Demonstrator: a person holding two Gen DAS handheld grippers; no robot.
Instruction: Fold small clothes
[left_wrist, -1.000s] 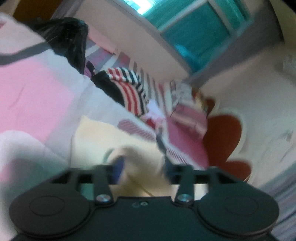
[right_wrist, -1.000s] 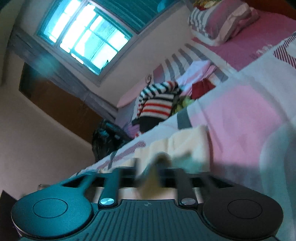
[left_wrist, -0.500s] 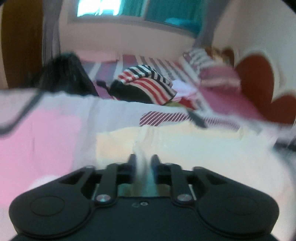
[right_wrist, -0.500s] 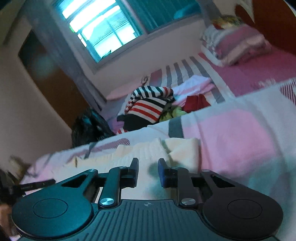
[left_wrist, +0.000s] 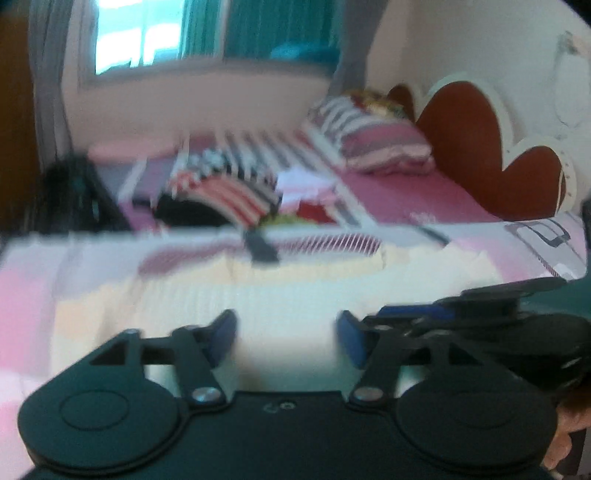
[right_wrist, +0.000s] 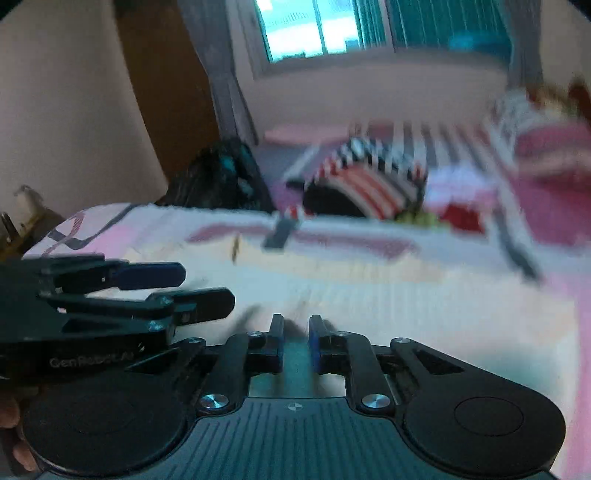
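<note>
**Two grippers over a cream cloth**

A cream cloth (left_wrist: 295, 291) lies flat on the pink and white bed (left_wrist: 33, 295). The left gripper (left_wrist: 287, 338) is just above its near part, with its jaws spread wide and nothing between them. The right gripper (right_wrist: 295, 339) is close beside it, jaws only a little apart. The picture is blurry, so I cannot tell if they pinch the cloth. A striped top (right_wrist: 369, 181) sits farther back.
</note>
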